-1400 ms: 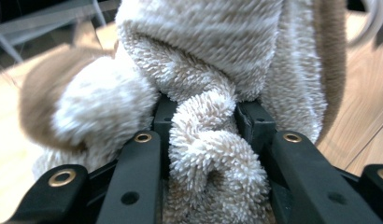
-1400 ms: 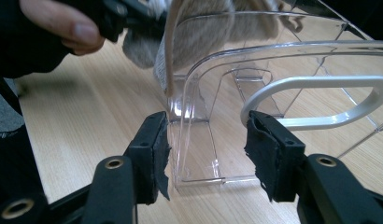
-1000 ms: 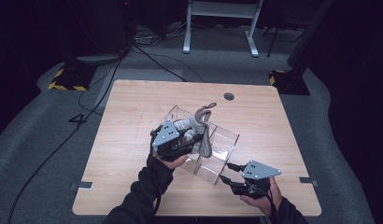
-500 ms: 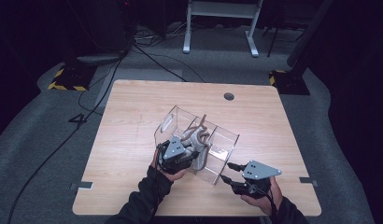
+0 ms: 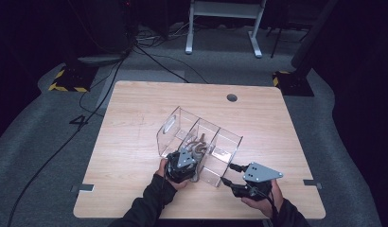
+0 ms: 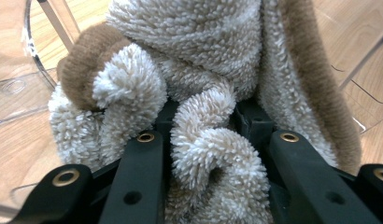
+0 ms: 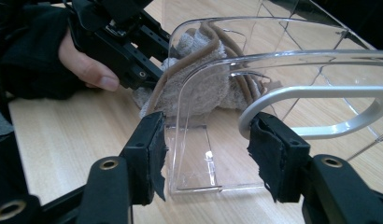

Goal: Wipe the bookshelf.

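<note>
My left gripper [image 5: 186, 163] is clamped on a fluffy cream-and-brown fabric piece [image 6: 203, 93]; in the left gripper view the pile bulges up between the two black jaws and spreads over them. In the high view this gripper sits at the near opening of the clear plastic three-compartment organiser [image 5: 173, 127], with the fabric lying in the middle compartment. The organiser rests on its side on the light wooden table [image 5: 135, 104], its openings facing my side of the table.

My right gripper [image 7: 207, 154] stands at the organiser's near right corner. Its jaws are apart and have just been opening. A clear end wall of the organiser stands between them, close to the left-hand pad; I cannot tell whether that pad touches it. The pad on the other side sits just beside a pale curved handle edge [image 7: 320, 95]. Through the clear wall, the right gripper view shows the fabric piece bunched inside, and my left hand [image 7: 84, 63] with its gripper beside it.
</note>
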`<state>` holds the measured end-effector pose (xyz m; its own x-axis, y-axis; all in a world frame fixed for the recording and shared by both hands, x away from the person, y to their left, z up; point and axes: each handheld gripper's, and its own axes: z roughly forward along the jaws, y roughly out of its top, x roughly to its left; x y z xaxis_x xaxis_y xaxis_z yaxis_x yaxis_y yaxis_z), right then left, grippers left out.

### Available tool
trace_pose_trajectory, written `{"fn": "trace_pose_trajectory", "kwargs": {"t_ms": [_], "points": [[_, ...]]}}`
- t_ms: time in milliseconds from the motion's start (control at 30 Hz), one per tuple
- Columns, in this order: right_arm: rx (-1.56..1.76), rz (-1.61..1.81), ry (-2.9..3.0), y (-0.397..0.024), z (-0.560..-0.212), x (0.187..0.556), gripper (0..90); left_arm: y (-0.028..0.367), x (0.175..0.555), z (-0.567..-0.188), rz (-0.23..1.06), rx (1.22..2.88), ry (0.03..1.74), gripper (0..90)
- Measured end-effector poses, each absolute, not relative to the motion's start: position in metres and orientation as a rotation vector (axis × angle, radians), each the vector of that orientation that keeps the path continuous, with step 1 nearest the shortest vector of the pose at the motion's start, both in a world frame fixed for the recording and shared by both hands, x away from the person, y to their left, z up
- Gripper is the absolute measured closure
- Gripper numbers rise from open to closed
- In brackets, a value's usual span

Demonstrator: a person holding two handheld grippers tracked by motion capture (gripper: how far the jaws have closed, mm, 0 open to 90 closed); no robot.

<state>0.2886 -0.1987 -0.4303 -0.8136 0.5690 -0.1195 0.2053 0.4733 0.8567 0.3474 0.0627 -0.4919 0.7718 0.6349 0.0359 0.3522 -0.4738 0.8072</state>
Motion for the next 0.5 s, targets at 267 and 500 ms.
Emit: {"fn": "trace_pose_trajectory", "kwargs": {"t_ms": [267,500], "points": [[0.637,1.297,2.333,-0.200,-0.431,0.290,49.4,0.068,0.349,-0.459,0.426,1.989,0.691,67.8],[0.624,1.275,2.335,-0.198,-0.432,0.289,48.2,0.070,0.355,-0.429,0.405,1.889,0.641,67.3]]}}
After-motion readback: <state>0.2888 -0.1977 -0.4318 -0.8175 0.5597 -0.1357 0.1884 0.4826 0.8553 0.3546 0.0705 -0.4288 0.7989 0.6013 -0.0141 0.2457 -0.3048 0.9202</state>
